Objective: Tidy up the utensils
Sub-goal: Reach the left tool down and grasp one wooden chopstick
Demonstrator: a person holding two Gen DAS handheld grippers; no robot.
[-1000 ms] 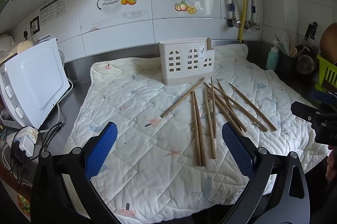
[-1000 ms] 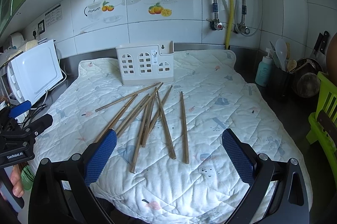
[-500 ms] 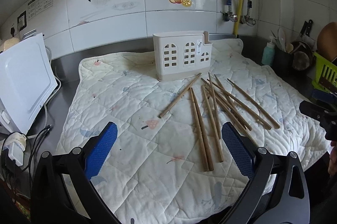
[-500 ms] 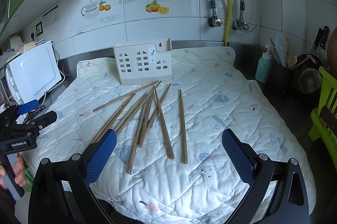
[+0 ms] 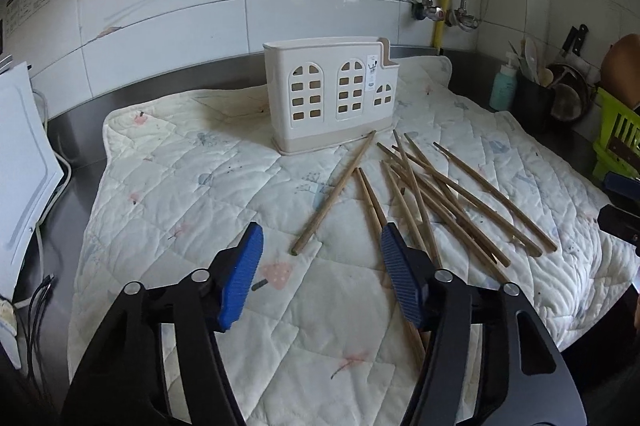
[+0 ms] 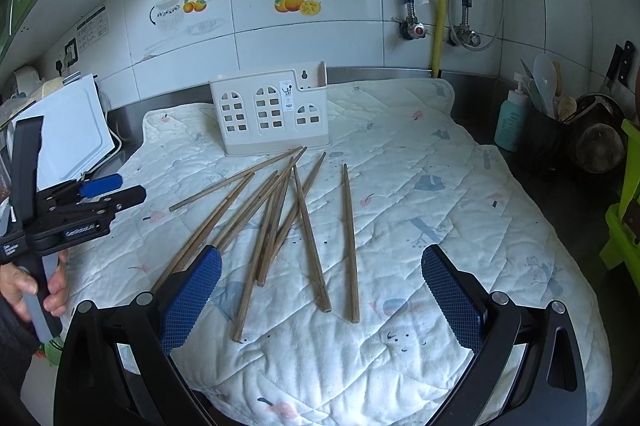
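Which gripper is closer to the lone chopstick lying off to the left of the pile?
Left. The left gripper hovers just short of that chopstick's near end, jaws just closing with nothing pinched. The right gripper sits farther right, facing the main pile.

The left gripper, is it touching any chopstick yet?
Cannot tell. In the left wrist view the left gripper has been closing with one chopstick's near end between its pads, but no contact shows plainly.
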